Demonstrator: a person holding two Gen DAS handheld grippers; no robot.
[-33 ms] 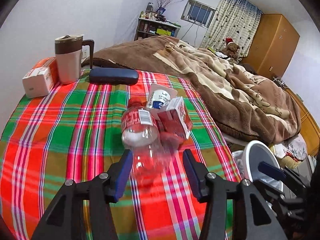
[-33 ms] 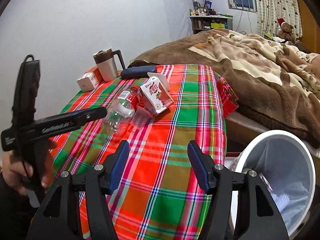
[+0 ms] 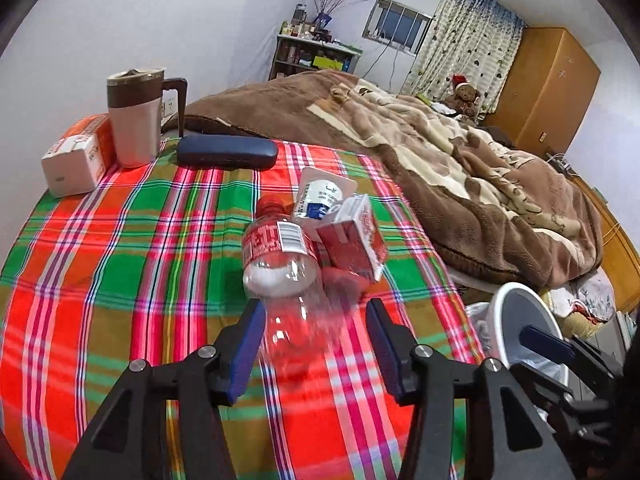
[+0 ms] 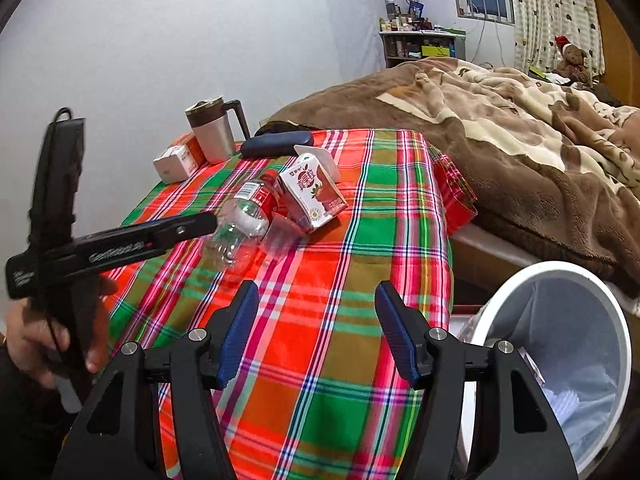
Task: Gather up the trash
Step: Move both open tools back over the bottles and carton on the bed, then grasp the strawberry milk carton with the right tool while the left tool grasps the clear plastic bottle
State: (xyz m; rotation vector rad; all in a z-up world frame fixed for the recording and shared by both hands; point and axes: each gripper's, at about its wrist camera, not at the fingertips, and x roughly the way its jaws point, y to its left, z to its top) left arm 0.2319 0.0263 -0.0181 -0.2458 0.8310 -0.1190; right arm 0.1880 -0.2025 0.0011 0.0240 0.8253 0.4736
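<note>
Left gripper is opening its jaws right now, straddling the clear base end of the plastic bottle; pads are not pressing on it, so nothing gripped yet. Right gripper is hanging released and empty over the near part of the plaid cloth, just beside the white bin.

Bottle is lying on its side mid-table, long axis running away from the left gripper, red cap pointing toward the far edge and the blue case, base toward the jaws. Red-and-white carton is lying tipped against the bottle's right side, touching it; a white cup with a peeled lid is sitting just behind both.

Progress, judging by the layout: early. Bottle, carton and cup are all sitting on the cloth uncollected. Bin liner seems to be holding some paper already, hard to tell what. Mug and small box at the far left look like non-trash.
</note>
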